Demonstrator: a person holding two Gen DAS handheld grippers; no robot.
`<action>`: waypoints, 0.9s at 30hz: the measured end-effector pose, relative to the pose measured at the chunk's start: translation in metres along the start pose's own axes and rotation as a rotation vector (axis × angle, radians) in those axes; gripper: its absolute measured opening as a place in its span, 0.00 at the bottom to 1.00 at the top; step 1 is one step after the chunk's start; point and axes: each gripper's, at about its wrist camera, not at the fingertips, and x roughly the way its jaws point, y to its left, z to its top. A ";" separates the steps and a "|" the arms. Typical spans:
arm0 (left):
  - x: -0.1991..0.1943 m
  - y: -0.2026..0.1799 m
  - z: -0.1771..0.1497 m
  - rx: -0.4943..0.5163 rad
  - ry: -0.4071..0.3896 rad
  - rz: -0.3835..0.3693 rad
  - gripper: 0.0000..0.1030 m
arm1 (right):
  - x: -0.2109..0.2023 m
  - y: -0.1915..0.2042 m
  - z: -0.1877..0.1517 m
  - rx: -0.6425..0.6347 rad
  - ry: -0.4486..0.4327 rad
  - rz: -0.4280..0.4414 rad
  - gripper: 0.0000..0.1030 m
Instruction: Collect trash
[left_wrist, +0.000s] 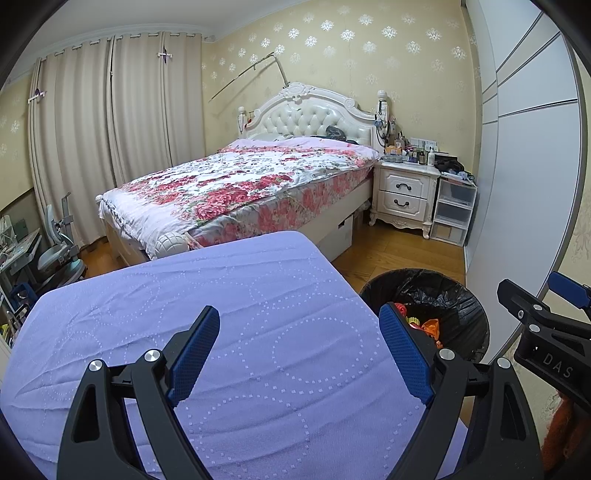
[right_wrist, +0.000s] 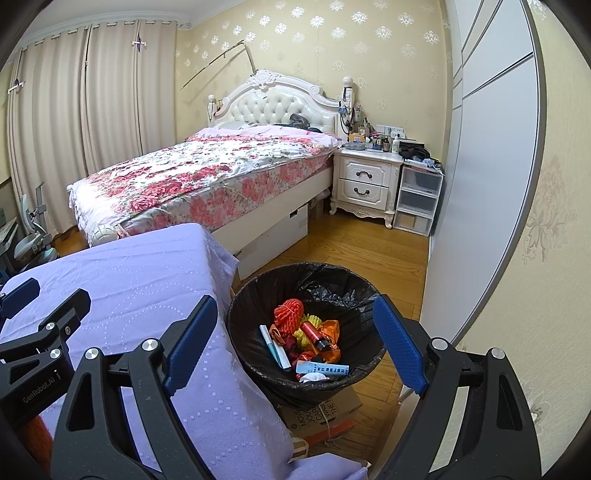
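Observation:
A black-lined trash bin (right_wrist: 258, 354) stands on the floor beside a table covered in lavender cloth (right_wrist: 140, 288). In it lie an orange net (right_wrist: 290, 314), a red bottle (right_wrist: 314, 334), a white pen (right_wrist: 273, 347), a blue-and-white packet (right_wrist: 321, 368) and orange wrappers. My right gripper (right_wrist: 295, 332) is open and empty, held above the bin. My left gripper (left_wrist: 299, 349) is open and empty over the lavender cloth (left_wrist: 221, 332). The bin (left_wrist: 454, 314) shows at the right of the left wrist view, partly hidden by my finger. No loose trash shows on the cloth.
A bed with a floral cover (left_wrist: 240, 184) stands beyond the table. A white nightstand (left_wrist: 404, 192) and plastic drawers (left_wrist: 452, 212) stand by the wardrobe (left_wrist: 524, 166). A cardboard box (right_wrist: 321, 413) sits under the bin. A desk chair (left_wrist: 59, 251) is at left.

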 end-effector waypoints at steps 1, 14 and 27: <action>0.000 0.000 0.000 -0.001 0.001 -0.001 0.83 | 0.000 0.000 0.000 0.000 0.000 0.000 0.82; 0.000 0.000 -0.001 0.001 0.001 0.000 0.83 | 0.000 0.000 -0.001 0.001 0.000 0.000 0.82; 0.001 -0.003 -0.008 -0.006 0.006 0.004 0.83 | 0.000 -0.001 0.000 0.002 0.000 -0.001 0.82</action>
